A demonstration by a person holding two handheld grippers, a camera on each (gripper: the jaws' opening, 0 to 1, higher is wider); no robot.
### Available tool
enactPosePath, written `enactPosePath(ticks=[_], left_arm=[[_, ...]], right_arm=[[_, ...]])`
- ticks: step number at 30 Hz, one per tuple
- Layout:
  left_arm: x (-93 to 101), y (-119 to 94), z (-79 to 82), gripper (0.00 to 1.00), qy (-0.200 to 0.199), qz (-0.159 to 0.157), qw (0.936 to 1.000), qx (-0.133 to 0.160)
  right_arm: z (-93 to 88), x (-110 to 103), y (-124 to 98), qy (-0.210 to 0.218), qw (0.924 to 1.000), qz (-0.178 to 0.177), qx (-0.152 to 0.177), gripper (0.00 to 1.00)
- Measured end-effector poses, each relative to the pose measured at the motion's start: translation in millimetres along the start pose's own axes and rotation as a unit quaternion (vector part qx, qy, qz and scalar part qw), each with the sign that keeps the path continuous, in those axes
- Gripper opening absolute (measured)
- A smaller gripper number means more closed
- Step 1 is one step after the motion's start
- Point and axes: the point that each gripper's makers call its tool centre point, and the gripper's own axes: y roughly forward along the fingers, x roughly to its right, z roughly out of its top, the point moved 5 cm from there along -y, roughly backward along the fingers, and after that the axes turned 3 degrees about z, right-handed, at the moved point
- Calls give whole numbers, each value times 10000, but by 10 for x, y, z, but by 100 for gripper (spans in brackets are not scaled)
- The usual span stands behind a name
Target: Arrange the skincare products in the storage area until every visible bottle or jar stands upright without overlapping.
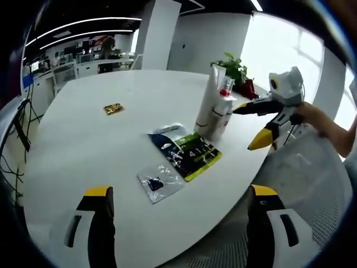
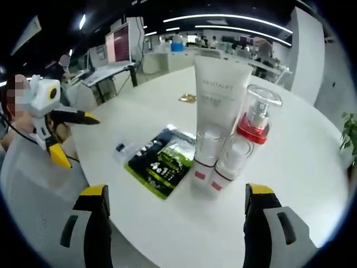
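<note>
Jaws of both grippers apart, nothing between them. Ahead of the right gripper (image 2: pixel 175 223) on the white surface (image 2: pixel 312 162): tall tube (image 2: pixel 217 95), pump bottle (image 2: pixel 248 139), small bottle (image 2: pixel 207 151) upright, touching. Sachets (image 1: pixel 187 151) lie ahead of the left gripper (image 1: pixel 181 223).

A white oval table (image 1: pixel 100 145) is carrying a tall tube (image 2: pixel 218 97) and pump bottle (image 2: pixel 245 139) standing together, flat sachets (image 2: pixel 162 159) lying near them, and a small gold packet (image 1: pixel 113 109) lying farther away.
</note>
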Motion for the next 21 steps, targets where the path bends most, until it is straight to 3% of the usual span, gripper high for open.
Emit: enactPosePath(ticks=[14, 21], left_arm=[[-115, 92, -38, 92, -44, -33, 10000, -75], [-191, 136, 41, 92, 30, -19, 10000, -85]], right_arm=[[-3, 0, -10, 25, 10000, -44, 40, 100], [-5, 36, -30, 125, 9999, -77, 88, 100]])
